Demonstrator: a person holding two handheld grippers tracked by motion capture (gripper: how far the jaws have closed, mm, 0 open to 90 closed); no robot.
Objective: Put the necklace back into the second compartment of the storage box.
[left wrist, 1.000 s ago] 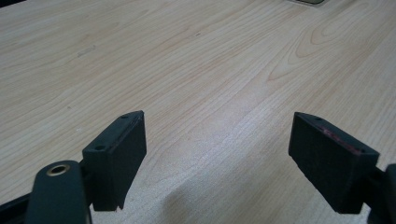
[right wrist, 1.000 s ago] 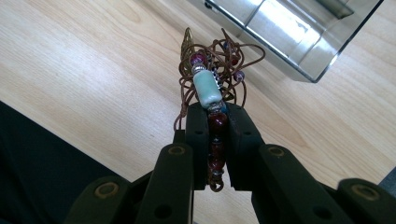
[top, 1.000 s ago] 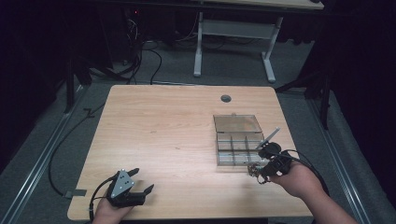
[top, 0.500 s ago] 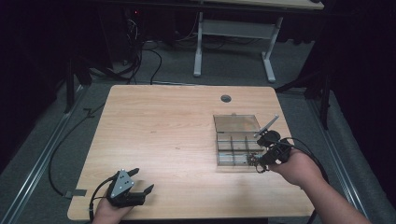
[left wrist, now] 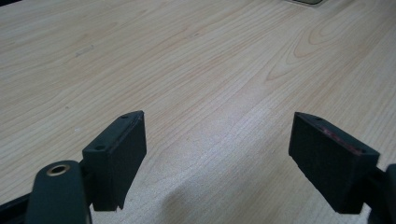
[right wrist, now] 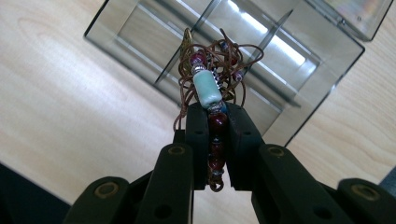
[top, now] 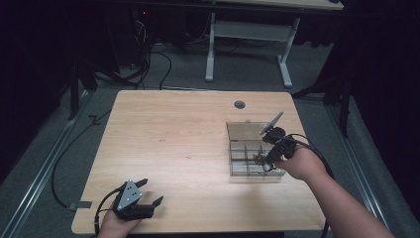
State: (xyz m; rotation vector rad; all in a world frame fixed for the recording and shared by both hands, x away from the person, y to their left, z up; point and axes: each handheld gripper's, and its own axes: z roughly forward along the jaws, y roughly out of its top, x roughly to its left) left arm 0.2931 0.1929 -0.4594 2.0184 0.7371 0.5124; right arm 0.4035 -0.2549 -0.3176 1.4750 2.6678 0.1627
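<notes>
— Starting nearest to you, what are your jaws doing?

— Resting low at the near left corner of the pale wooden table (top: 168,144), my left gripper (top: 141,198) is sitting with its black jaws spread wide. In the left gripper view, bare wood grain is showing between the two pads, and they are touching nothing.

— And the other one?

— My right gripper (right wrist: 217,135) is pinching a beaded bracelet of brown cord with dark red beads and one pale turquoise bead (right wrist: 208,88). Its jaws are pressed nearly together on the red beads, while the turquoise bead and a tangle of cord loops are sticking out beyond the tips.

— Where is the bracelet sitting now?

— It is hanging in my grip just above the clear plastic compartment box (top: 247,148), over the cells nearest the box's right side; which cell, I cannot tell. The box is lying on the right half of the table with its lid open and lying back on the far side.

— Anything farther out?

— A small round grey grommet (top: 239,104) is showing near the table's far edge.
</notes>
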